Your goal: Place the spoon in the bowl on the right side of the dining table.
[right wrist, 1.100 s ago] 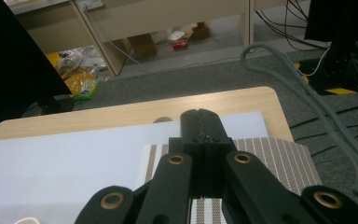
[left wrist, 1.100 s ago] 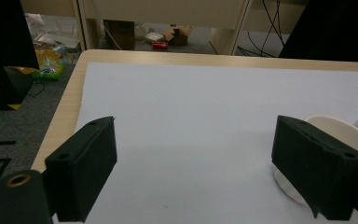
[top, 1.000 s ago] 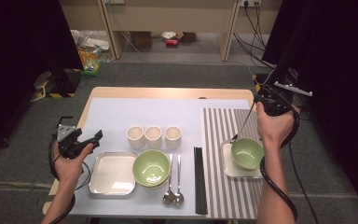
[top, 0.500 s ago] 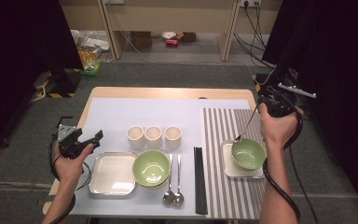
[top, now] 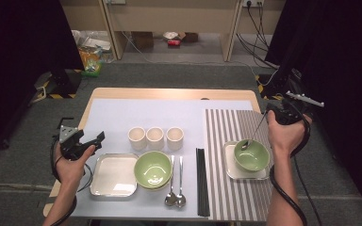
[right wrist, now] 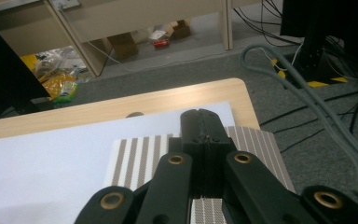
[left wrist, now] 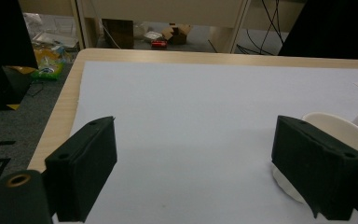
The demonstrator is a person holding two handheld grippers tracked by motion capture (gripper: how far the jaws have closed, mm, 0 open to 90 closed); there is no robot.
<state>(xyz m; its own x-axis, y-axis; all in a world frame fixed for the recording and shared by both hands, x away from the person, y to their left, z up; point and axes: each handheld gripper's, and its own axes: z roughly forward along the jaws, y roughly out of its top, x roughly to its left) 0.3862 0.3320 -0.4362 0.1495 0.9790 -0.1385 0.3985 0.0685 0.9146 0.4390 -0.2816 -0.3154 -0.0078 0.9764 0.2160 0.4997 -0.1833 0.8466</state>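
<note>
My right gripper (top: 269, 113) hangs over the striped mat's (top: 221, 136) right side, shut on the handle of a metal spoon (top: 253, 134). The spoon slants down to the left and its head rests in a green bowl (top: 254, 159), which sits on a small white square plate (top: 229, 170). In the right gripper view the jaws of the right gripper (right wrist: 200, 114) are pressed together, and the spoon is hidden below them. My left gripper (top: 99, 137) is held at the table's left edge, open and empty. In the left gripper view the left gripper (left wrist: 193, 172) has a white cup (left wrist: 335, 135) behind its right jaw.
Three white cups (top: 155, 138) stand in a row mid-table. In front of them lie a white square tray (top: 113, 175), a second green bowl (top: 153, 168), two spoons (top: 175, 179) and black chopsticks (top: 201, 183). A pale sheet (top: 169, 113) covers the table.
My right hand has sunk a little toward the near side, lowering the spoon's head into the green bowl. The left hand has stayed put.
</note>
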